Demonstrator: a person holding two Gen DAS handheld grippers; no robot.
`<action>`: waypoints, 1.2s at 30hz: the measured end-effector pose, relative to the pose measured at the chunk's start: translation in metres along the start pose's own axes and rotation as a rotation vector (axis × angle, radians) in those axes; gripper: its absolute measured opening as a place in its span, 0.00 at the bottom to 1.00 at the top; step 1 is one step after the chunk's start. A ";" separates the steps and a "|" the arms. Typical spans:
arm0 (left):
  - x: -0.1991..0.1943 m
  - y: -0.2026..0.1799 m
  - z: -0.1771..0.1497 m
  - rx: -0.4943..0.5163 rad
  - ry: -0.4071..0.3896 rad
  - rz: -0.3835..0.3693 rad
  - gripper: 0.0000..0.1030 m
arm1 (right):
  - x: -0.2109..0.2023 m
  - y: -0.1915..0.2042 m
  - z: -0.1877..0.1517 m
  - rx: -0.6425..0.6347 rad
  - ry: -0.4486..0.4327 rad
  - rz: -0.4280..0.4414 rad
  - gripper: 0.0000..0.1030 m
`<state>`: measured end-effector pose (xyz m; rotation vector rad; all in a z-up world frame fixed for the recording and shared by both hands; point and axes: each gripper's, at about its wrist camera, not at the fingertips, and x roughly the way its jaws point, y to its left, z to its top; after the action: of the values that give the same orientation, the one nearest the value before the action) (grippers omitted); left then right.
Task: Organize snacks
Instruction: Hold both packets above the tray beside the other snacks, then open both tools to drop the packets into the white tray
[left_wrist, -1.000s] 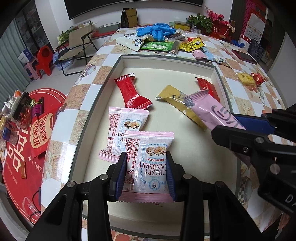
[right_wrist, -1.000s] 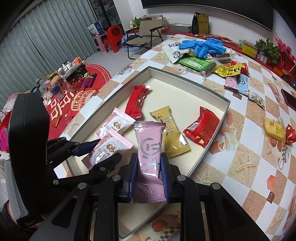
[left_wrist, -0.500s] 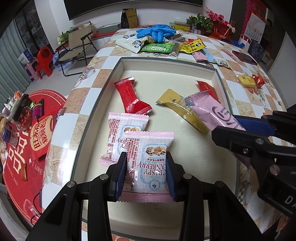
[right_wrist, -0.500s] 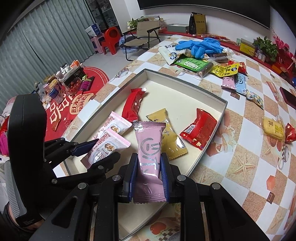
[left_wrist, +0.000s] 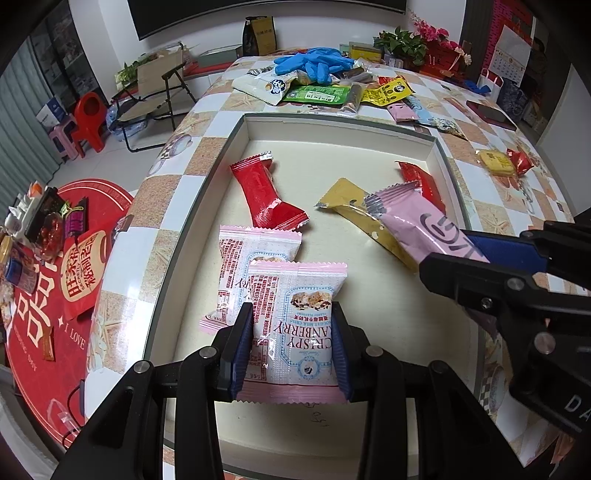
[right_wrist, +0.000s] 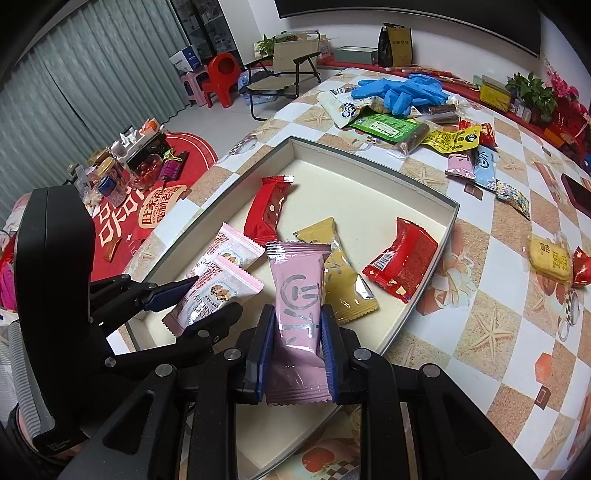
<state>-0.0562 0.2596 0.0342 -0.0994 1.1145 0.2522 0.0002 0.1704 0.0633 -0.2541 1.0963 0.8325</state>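
A shallow cream tray (left_wrist: 332, 127) (right_wrist: 417, 186) lies on the checkered table. My left gripper (left_wrist: 291, 328) is shut on a pink-and-white cranberry crisp packet (left_wrist: 299, 321) above the tray's near left part. A matching packet (left_wrist: 243, 266) lies in the tray just beyond it. My right gripper (right_wrist: 295, 328) is shut on a plain pink packet (right_wrist: 299, 291) over the tray's near edge; it also shows in the left wrist view (left_wrist: 413, 221). A long red packet (left_wrist: 264, 194), a yellow packet (left_wrist: 354, 210) and a red packet (right_wrist: 404, 258) lie in the tray.
Loose snacks and blue gloves (left_wrist: 314, 64) are piled on the table beyond the tray. A yellow cake (right_wrist: 548, 258) and a red candy (right_wrist: 581, 266) lie to the right. A dark phone (left_wrist: 489, 114) lies far right. A red mat with jars (right_wrist: 122, 177) is on the floor left.
Both grippers, still holding their packets, have drawn back slightly towards the tray's near edge. The packets in the tray have not moved.
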 end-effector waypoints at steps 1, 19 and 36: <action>0.000 0.000 0.000 -0.001 0.000 0.000 0.41 | 0.000 0.000 0.000 0.001 0.000 0.000 0.24; 0.001 0.004 0.005 -0.009 -0.004 -0.005 0.41 | 0.005 0.000 0.004 0.004 0.003 -0.008 0.24; 0.001 0.005 0.007 -0.010 -0.002 -0.005 0.41 | 0.009 -0.002 0.006 0.006 0.007 -0.005 0.24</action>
<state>-0.0512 0.2660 0.0365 -0.1107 1.1107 0.2529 0.0071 0.1769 0.0579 -0.2548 1.1042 0.8244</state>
